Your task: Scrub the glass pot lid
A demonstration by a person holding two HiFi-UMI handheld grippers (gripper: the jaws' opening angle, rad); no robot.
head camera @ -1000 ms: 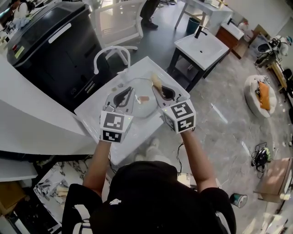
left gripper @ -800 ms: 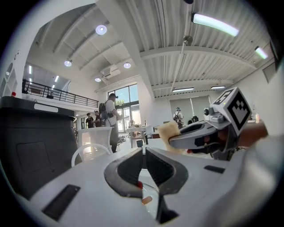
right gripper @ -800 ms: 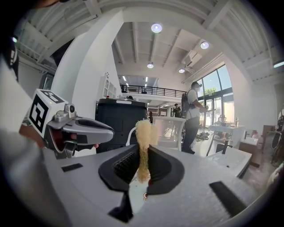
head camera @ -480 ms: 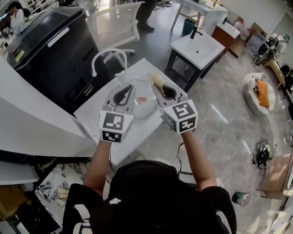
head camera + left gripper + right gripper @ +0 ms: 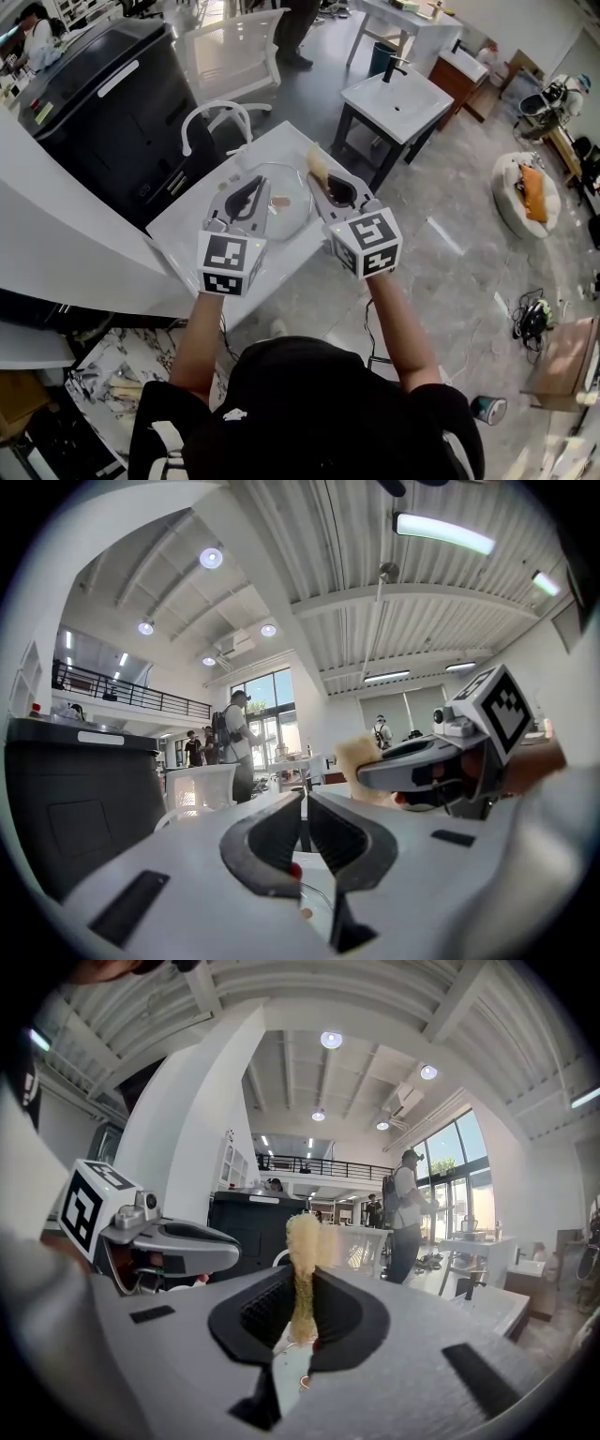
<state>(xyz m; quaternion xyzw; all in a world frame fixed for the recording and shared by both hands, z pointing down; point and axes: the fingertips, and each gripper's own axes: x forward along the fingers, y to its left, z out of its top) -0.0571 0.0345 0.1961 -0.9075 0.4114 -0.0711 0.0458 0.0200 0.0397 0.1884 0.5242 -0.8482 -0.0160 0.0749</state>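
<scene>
The left gripper (image 5: 257, 186) (image 5: 304, 799) sits low over the left part of the round clear glass pot lid (image 5: 292, 217), its jaws drawn almost together with only a thin slit between them and nothing seen in it. The lid, with a small reddish-brown knob (image 5: 281, 200) near its middle, lies flat on the white rectangular table (image 5: 180, 230) between the two grippers. At its far right edge the right gripper (image 5: 324, 180) (image 5: 302, 1283) is clamped on a pale yellow fuzzy sponge (image 5: 317, 163) (image 5: 304, 1241) (image 5: 361, 759) that sticks out past the jaw tips; whether it touches the glass cannot be told.
</scene>
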